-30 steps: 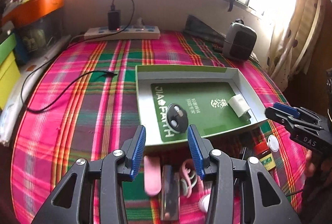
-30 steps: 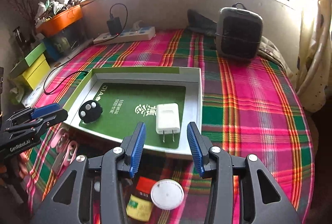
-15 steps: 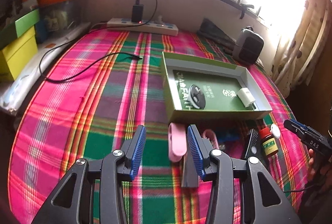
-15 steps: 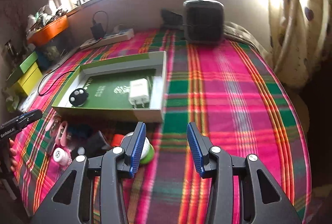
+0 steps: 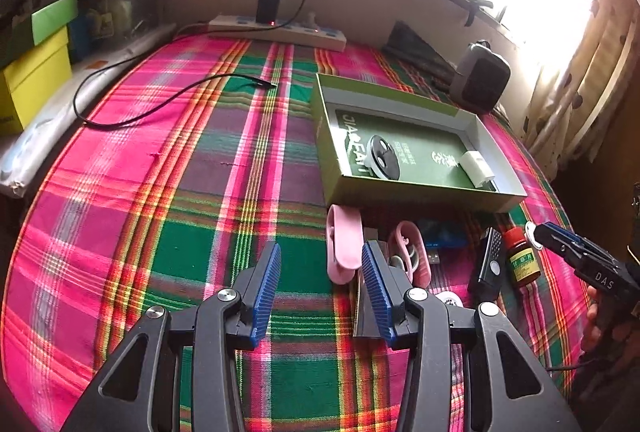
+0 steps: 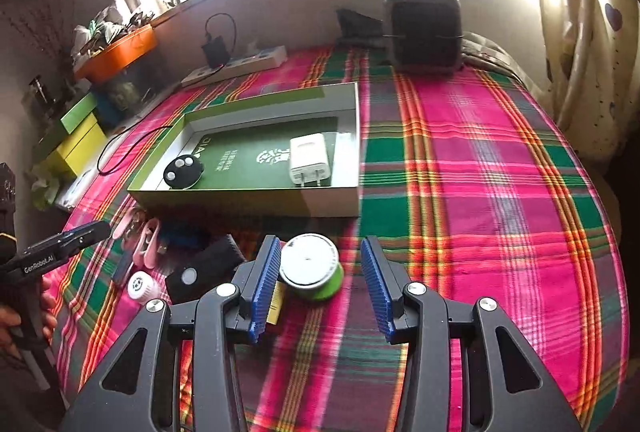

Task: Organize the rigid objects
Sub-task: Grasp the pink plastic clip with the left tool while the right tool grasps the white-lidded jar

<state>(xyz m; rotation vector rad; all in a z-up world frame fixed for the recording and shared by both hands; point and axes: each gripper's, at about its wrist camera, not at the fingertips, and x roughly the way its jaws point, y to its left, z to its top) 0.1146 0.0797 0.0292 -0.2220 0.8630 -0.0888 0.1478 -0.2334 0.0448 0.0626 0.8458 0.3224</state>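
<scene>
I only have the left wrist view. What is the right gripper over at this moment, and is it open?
Observer: The right gripper is open. A white-lidded green jar sits between its fingers, close to one of them.
Operator: Is the jar gripped?
Observer: No. There is a clear gap between the jar and the other finger.
Operator: The wall hides part of the charger from me. How does it lie?
Observer: The white charger lies flat in the box, with its prongs pointing at the box's near wall.
</scene>
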